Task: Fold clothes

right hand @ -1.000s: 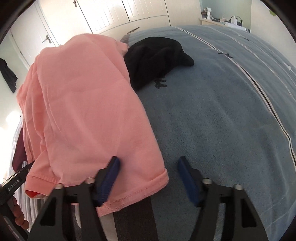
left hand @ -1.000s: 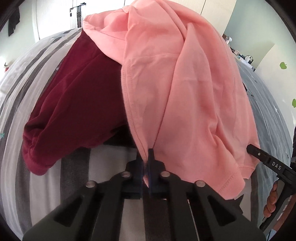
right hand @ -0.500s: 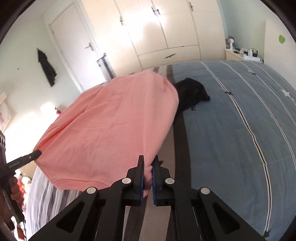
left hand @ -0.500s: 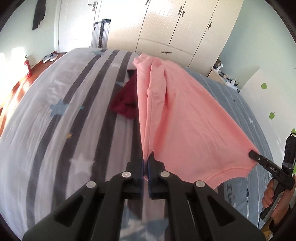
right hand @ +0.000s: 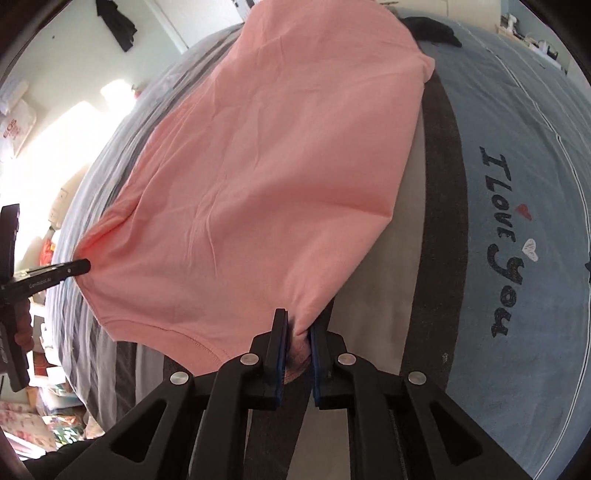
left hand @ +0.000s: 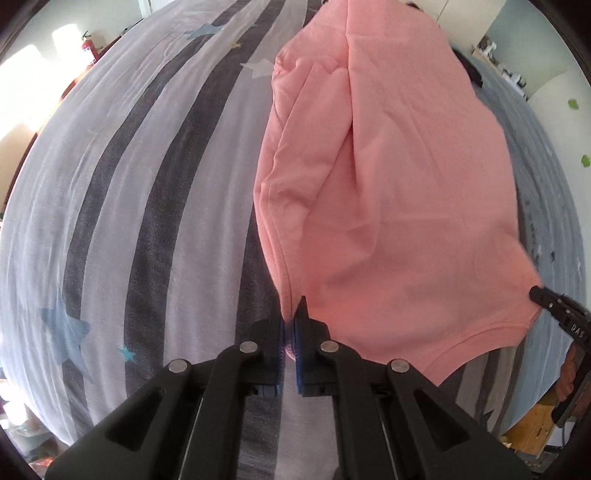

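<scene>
Across the bed, which fills both views, lies a cover in grey and white stripes with stars on one side and blue with "I Love You" lettering on the other.

Pink shirt: largest item on the bed. Far end rests on the cover; near hem is lifted off it and stretched between the two tongs. Cloth is mostly smooth, with one side doubled over in a long fold along its left edge in the left view. Judgement: it is held by its two hem corners so the body can be drawn flat and square before the first fold.

Black garment: a dark heap at the far end of the bed, just beyond the shirt, partly hidden by it. Appears untouched.

Left tongs: closed on one hem corner of the shirt; cloth is bunched between the blue pads. Seen in the right view as a dark tip at the shirt's other corner.

Right tongs: likewise clamped on the opposite hem corner, a wad of pink cloth between the pads.

Judgement: task is at an early stage, shirt spread but not yet folded. Risk: a corner slipping free if tension is uneven.
</scene>
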Demonstrator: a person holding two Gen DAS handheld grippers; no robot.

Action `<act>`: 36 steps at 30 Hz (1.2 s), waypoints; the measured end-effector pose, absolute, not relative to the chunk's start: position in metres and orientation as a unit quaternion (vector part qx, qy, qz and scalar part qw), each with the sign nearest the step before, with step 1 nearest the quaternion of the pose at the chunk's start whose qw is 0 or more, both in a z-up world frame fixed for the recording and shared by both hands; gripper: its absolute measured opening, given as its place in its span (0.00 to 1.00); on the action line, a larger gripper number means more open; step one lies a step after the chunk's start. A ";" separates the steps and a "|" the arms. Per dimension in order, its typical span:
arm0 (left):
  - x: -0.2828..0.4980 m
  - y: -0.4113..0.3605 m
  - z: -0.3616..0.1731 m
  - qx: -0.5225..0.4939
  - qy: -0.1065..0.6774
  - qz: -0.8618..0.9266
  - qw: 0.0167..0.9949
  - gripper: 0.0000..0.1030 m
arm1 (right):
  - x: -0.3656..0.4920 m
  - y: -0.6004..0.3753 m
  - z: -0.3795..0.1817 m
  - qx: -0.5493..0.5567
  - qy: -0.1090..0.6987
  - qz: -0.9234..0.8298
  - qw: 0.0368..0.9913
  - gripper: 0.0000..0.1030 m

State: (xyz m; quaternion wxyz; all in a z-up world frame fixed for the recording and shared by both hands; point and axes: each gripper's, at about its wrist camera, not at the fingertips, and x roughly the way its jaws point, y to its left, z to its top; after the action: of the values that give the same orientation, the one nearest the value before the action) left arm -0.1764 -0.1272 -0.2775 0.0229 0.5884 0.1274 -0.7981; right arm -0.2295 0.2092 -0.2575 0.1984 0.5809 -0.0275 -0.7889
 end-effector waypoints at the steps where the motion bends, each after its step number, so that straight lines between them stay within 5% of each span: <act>1: -0.179 -0.133 -0.271 0.576 0.144 -0.804 0.017 0.07 | -0.232 0.216 -0.253 0.574 -0.035 -0.796 0.190 0.24; 4: -0.200 -0.146 -0.254 0.546 0.135 -0.826 0.041 0.25 | -0.250 0.238 -0.247 0.558 -0.054 -0.813 0.158 0.38; 6: -0.214 -0.158 -0.246 0.525 0.129 -0.840 0.052 0.31 | -0.267 0.252 -0.247 0.550 -0.067 -0.821 0.137 0.38; 8: -0.236 -0.163 -0.244 0.508 0.117 -0.852 0.049 0.55 | -0.287 0.262 -0.250 0.545 -0.077 -0.826 0.120 0.38; 11: -0.267 -0.151 -0.251 0.489 0.072 -0.869 0.035 0.67 | -0.323 0.264 -0.264 0.545 -0.092 -0.826 0.116 0.38; 20: -0.343 -0.121 -0.303 0.509 0.032 -0.860 -0.013 0.66 | -0.370 0.233 -0.289 0.551 -0.083 -0.817 0.145 0.38; 27: -0.365 -0.119 -0.333 0.539 0.019 -0.842 -0.025 0.27 | -0.369 0.226 -0.301 0.556 -0.094 -0.813 0.144 0.39; 36: -0.366 -0.119 -0.334 0.528 0.016 -0.849 0.002 0.22 | -0.367 0.229 -0.302 0.552 -0.096 -0.817 0.136 0.38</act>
State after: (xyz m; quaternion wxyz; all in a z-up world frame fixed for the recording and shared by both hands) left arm -0.3658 -0.1195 -0.3340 0.0023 0.5284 0.0159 -0.8488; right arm -0.3674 0.2291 -0.3021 0.1365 0.5521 -0.0960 -0.8169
